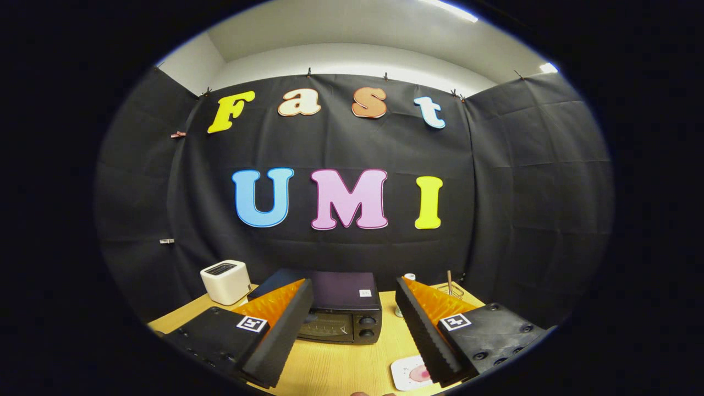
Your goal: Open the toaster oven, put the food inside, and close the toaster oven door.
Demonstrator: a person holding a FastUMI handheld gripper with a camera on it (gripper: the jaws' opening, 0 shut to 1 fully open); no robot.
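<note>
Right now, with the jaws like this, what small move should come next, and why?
Probably bring the gripper forward and down toward the toaster oven. Its jaws stand open with nothing between them, and the oven sits beyond them on the table with its door apparently shut. The plate with food lies near the right jaw; I would leave it until the door is open.
</note>
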